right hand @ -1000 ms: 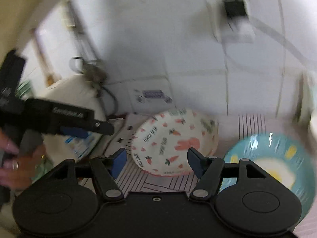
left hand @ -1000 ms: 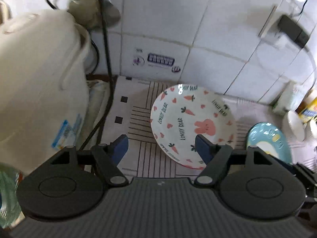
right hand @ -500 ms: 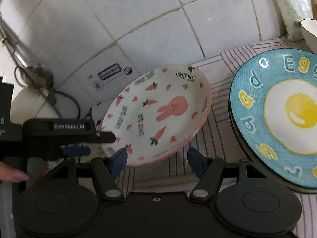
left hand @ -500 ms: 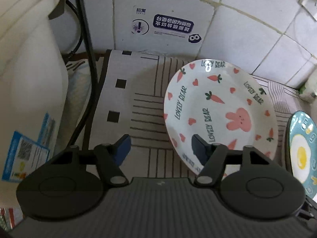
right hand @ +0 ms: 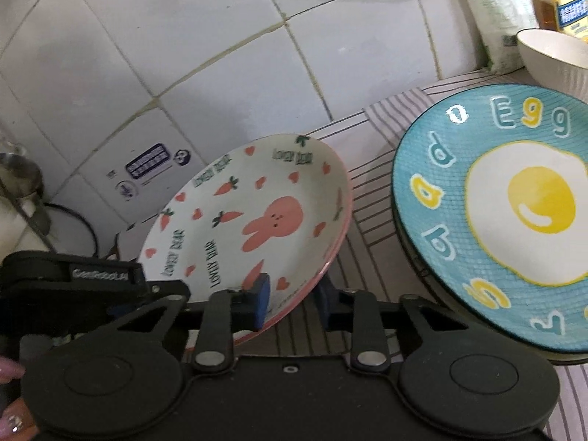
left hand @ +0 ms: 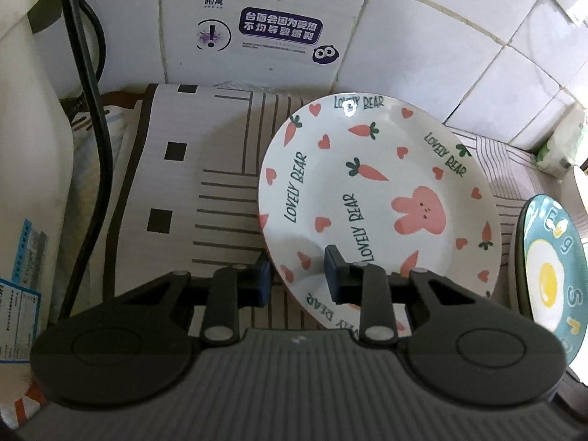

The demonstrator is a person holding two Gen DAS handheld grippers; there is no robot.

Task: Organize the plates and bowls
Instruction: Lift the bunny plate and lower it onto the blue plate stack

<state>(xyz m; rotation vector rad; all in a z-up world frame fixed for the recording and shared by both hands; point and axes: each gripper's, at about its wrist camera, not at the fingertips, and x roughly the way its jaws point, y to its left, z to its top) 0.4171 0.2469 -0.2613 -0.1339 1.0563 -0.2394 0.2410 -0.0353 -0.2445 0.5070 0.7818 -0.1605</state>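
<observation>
A white plate with pink rabbit and carrot prints [left hand: 378,198] lies tilted on a striped mat; it also shows in the right wrist view [right hand: 253,217]. My left gripper [left hand: 297,279] has its jaws closing around the plate's near left rim, with a gap still showing. My right gripper [right hand: 292,303] straddles the plate's near right rim the same way, one pad above and one below. The left gripper's body shows in the right wrist view [right hand: 92,283]. A blue egg-print plate [right hand: 507,213] sits to the right on a dark plate; it also shows in the left wrist view [left hand: 547,268].
A striped mat [left hand: 205,183] covers the counter. A cream appliance [left hand: 25,154] with a black cord [left hand: 92,117] stands at the left. The tiled wall [left hand: 422,44] is close behind. A white bowl [right hand: 555,58], a bag and a yellow carton stand at the far right.
Both grippers moved in to the rabbit plate and narrowed their jaws around its near rim. The plate now looks tilted up at the near side.
</observation>
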